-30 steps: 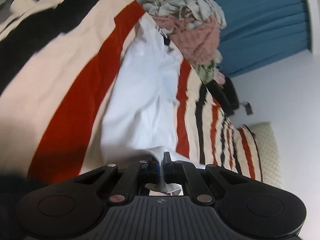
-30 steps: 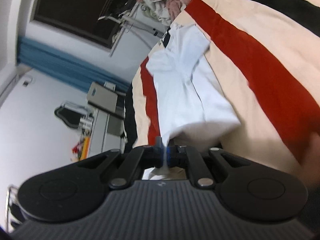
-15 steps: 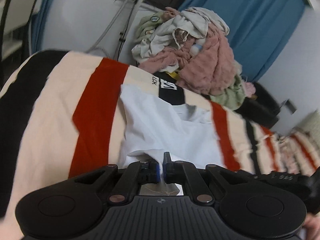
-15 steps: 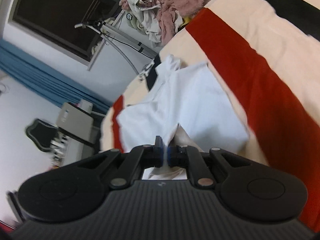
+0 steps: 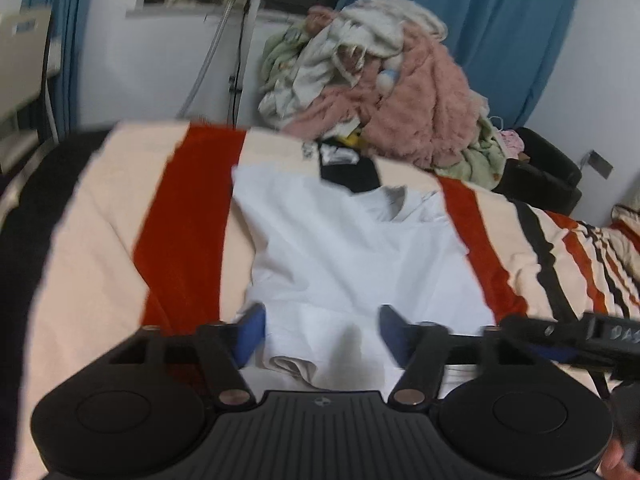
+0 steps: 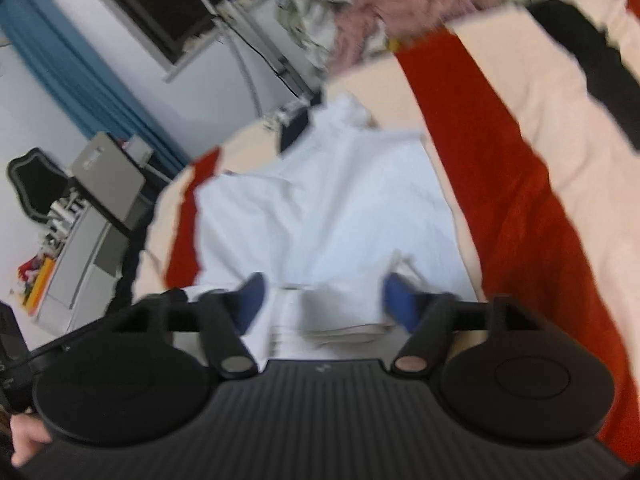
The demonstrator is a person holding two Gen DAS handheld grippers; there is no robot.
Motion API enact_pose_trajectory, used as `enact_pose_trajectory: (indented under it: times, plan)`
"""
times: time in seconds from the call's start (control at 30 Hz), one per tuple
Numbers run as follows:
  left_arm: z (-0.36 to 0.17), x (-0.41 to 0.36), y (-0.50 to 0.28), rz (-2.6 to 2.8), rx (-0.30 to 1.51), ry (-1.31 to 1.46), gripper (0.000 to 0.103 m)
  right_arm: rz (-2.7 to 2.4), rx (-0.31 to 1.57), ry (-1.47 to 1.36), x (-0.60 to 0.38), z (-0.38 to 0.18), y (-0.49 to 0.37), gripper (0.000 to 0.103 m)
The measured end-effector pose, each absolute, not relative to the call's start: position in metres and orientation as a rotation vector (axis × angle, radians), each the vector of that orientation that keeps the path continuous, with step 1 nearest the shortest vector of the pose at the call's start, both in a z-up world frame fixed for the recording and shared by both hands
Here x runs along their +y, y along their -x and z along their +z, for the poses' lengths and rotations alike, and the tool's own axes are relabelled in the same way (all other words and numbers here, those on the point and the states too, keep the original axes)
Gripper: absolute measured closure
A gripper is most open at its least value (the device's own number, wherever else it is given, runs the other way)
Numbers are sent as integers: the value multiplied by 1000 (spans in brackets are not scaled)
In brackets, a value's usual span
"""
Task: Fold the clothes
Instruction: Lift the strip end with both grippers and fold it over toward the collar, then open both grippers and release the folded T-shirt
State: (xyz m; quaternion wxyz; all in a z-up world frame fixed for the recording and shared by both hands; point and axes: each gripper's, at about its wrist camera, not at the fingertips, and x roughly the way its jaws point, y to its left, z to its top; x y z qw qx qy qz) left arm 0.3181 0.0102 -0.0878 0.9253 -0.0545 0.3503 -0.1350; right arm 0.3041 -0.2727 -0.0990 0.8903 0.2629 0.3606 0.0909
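White shirt lies flat on your striped blanket, with the red, cream and black stripes running under it. From your left gripper's camera, the shirt fills the middle of the bed, and its near edge is folded into a small thick roll just in front of your tool. Your left gripper has just been opening, and now its blue fingers stand wide apart. The cloth lies between them, but the pads do not press on it. Behind the shirt sits a big pile of clothes, pink, green and white, and a black piece of clothing touches the shirt's far edge. Blue curtains hang at the back. Your other tool pokes in at the right edge.

From your right gripper's camera, the picture is tilted and blurry. The same shirt stretches away from you on the blanket. Your right gripper has also just been opening, and its blue fingers are spread wide, with the folded near edge lying loose between them. A grey machine stands on the floor to the left.
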Motion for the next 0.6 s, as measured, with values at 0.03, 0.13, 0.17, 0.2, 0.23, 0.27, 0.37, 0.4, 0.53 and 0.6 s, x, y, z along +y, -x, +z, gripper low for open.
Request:
enact_pose_trajectory:
  times: [0.03,0.13,0.17,0.2,0.23,0.27,0.37,0.4,0.53,0.6]
  plan:
    - [-76,9,-307,-279,698,95,20,193,729,-527,-271,-87,-296,29]
    - [-44,7,-271,-291,647,76,18,174,671,-446,-262,-49,-263,29]
    - [-33,8,-257,-296,629,71,17,175,648,-409,-257,-37,-250,29]
    - [-24,8,-244,-299,611,65,13,180,626,-373,-253,-27,-239,29]
    - [-15,8,-231,-301,593,59,11,181,601,-335,-248,-16,-225,30]
    - [-8,8,-218,-302,577,53,11,177,575,-302,-243,-6,-211,30]
    - [10,10,-178,-304,538,29,11,169,500,-235,-232,14,-169,30]
    - [15,10,-165,-305,526,21,11,166,479,-222,-228,17,-156,30]
    - [23,17,-110,-307,455,-2,10,150,415,-209,-219,20,-108,30]
    - [20,21,-87,-304,423,-1,10,135,391,-216,-216,14,-89,30]
